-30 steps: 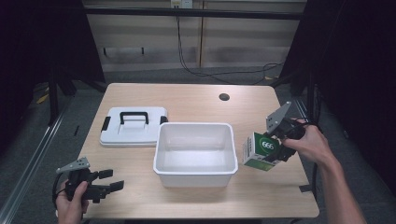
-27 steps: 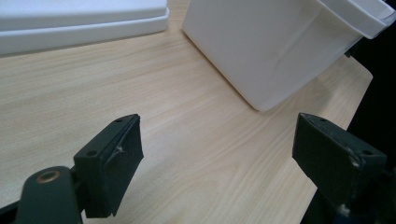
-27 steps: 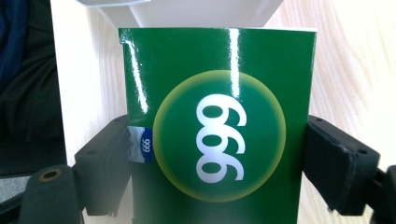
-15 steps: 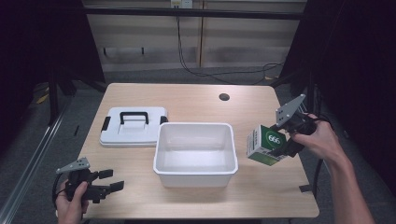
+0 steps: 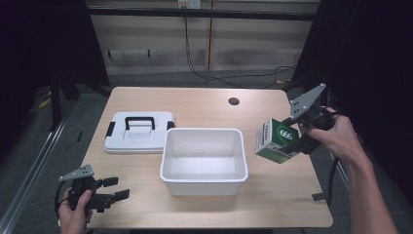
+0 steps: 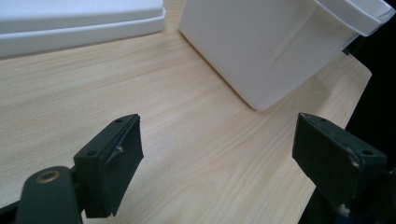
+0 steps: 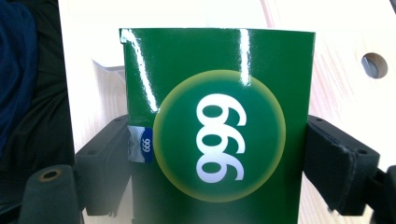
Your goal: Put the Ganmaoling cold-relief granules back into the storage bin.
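A green box (image 5: 276, 141) marked 999 hangs in the air just right of the white tub (image 5: 204, 131), clear of the table. My right gripper (image 5: 292, 141) is shut on the green box (image 7: 217, 140), one jaw on each side of it. The tub holds nothing that I can see. Near the table's front left corner my left gripper (image 5: 114, 187) rests low and open, jaws wide apart, nothing between them. In the left gripper view the tub's side wall (image 6: 261, 46) stands ahead of the jaws.
A white lid with a black handle (image 5: 139, 131) lies flat left of the tub; its edge (image 6: 79, 28) shows in the left gripper view. A round hole (image 5: 234, 101) sits in the tabletop at the back. Bare wood lies in front of the tub.
My right gripper has lifted the green box and carried it up and back, turning it a little. The left gripper has stayed where it was.
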A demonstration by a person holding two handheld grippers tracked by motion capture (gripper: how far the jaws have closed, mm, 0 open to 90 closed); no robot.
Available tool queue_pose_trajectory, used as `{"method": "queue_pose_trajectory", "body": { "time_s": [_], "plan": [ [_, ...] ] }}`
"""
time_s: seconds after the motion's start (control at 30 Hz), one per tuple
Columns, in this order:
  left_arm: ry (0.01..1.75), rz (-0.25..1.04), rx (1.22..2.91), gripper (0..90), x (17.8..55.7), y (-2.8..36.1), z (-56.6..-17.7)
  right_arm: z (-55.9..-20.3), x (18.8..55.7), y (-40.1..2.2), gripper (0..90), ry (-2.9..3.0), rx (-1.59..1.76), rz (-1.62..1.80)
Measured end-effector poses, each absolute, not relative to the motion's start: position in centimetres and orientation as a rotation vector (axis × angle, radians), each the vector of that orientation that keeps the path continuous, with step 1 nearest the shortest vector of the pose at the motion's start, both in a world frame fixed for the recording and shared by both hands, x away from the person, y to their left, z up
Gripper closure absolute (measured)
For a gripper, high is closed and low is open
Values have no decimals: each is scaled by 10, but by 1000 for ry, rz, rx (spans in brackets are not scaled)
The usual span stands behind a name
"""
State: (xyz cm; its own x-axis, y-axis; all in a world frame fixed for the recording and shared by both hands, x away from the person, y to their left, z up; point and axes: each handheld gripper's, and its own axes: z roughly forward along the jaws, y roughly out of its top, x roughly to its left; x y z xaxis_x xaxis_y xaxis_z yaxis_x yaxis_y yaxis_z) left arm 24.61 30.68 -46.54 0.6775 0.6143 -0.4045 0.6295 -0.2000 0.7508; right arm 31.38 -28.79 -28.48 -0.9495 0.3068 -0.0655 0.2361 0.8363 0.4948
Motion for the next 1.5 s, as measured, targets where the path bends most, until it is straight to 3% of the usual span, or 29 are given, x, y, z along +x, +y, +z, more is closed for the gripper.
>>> {"method": "queue_pose_trajectory", "body": {
  "time_s": [0.57,1.5],
  "plan": [
    [977,-24,1878,161,246,307,-466,-254,323,-248,165,2874,299,750],
    [969,-26,1878,161,246,307,-466,-275,350,-165,164,3015,218,607]
  ]
}}
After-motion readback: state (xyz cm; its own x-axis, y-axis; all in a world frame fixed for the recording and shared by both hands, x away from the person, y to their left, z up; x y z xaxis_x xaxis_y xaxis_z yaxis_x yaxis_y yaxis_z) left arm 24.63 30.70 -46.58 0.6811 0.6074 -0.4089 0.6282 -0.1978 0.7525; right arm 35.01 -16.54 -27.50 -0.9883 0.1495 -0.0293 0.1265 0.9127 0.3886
